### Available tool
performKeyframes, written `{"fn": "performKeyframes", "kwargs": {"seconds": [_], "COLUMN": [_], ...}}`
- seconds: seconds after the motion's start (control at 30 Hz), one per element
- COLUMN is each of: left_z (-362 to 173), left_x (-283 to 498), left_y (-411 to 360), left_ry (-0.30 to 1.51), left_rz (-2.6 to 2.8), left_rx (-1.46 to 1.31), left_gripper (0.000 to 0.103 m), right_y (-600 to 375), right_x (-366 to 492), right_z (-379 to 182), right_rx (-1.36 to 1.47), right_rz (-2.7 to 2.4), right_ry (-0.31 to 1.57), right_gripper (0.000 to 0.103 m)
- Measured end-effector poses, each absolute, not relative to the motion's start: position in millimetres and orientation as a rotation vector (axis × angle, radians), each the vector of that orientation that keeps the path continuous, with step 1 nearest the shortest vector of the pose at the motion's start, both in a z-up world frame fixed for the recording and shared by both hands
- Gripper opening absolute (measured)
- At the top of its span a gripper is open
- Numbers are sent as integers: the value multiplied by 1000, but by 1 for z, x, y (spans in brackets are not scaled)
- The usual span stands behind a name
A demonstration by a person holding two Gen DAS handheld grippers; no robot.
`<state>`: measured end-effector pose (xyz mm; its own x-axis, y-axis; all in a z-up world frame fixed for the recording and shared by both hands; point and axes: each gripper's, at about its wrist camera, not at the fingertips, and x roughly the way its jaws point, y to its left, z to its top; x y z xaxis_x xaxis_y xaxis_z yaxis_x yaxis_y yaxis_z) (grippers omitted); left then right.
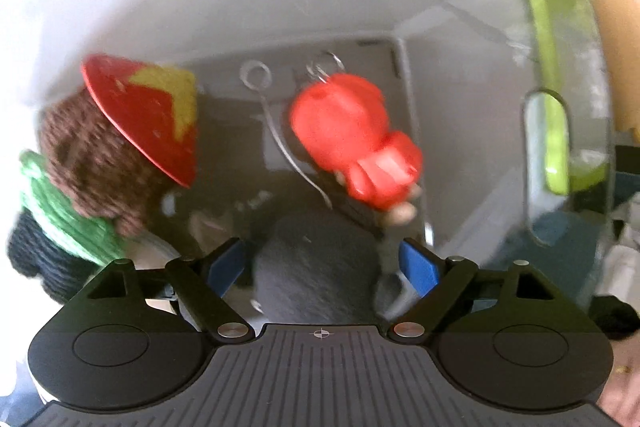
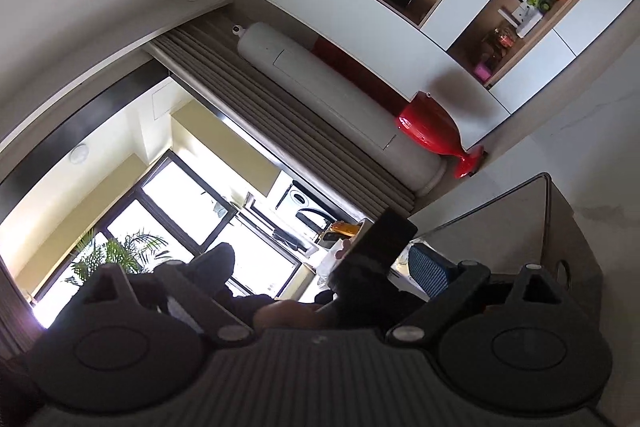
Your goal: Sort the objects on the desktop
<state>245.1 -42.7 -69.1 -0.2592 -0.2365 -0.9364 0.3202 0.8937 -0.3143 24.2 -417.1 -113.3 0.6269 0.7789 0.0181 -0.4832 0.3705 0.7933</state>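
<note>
The red toy [image 1: 354, 137] is seen lying in the grey bin [image 1: 404, 75], beside a knitted doll [image 1: 120, 147]. Both grippers, left [image 1: 326, 267] and right [image 2: 320, 267], are spread wide, nothing held. The doll could be snagged on withdrawal.

Black ribbed tongs [image 1: 324, 267] — blue pads [image 1: 418, 265], silver pivot screws, perhaps dark sleeve.

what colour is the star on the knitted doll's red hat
Yellow. The star sits on the red hat, seen best in the left wrist view.
</note>
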Motion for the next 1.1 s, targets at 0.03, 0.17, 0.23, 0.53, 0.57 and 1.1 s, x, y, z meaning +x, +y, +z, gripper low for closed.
{"fn": "performKeyframes", "kwargs": {"seconds": [0.03,0.17,0.23,0.53,0.57,1.1], "left_z": [-68,-61,-59,-49,-49,-33], "left_x": [244,247,253,262,261,258], "left_y": [-41,-34,-27,-7,-6,22], "left_ry": [1764,1761,1770,1791,1793,1798], "left_rz": [-532,-522,-532,-575,-580,-585], "left_rx": [64,112,114,199,212,170], "left_gripper": [91,94,95,99,99,82], "right_y": [-417,-412,-407,-373,-370,-342], "right_x": [24,23,21,-16,-20,-58], "right_z": [-113,-112,-111,-120,-121,-92], "right_rx": [862,850,809,605,600,530], "right_rz": [845,912,937,980,982,869], "right_ry": [394,424,459,574,574,636], "right_gripper": [95,96,96,96,96,97]}}
